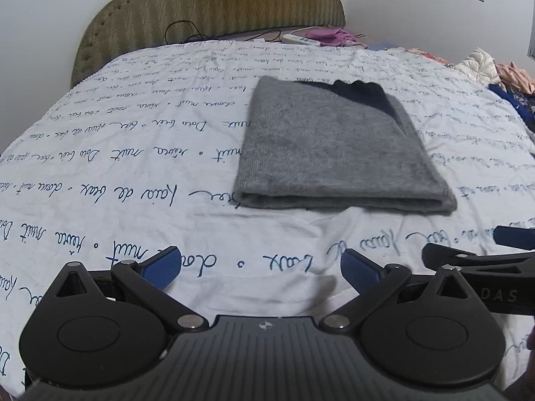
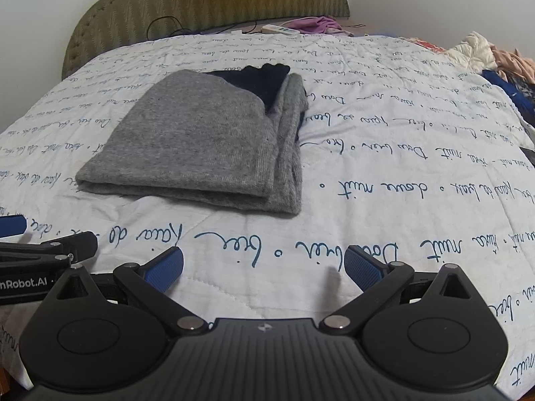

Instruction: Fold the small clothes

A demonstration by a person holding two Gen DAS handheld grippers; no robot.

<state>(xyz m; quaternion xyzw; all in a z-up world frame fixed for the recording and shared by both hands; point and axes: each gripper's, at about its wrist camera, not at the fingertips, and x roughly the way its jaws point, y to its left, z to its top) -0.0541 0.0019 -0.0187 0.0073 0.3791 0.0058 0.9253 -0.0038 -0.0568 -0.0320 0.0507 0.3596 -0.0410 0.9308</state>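
Folded grey garment (image 1: 337,147) lies on the bedspread (image 1: 133,173) ahead of both released, empty grippers, left gripper (image 1: 260,267) and right gripper (image 2: 264,267)

Bed (image 1: 133,167), covered by a white quilt (image 2: 401,167) printed with blue script. A folded grey garment (image 1: 334,153) lies flat mid-quilt; loose clothes (image 2: 485,56) are heaped at the far-right edge.

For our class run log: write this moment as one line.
left gripper: open, empty | right gripper: open, empty | grey garment: folded on bedspread
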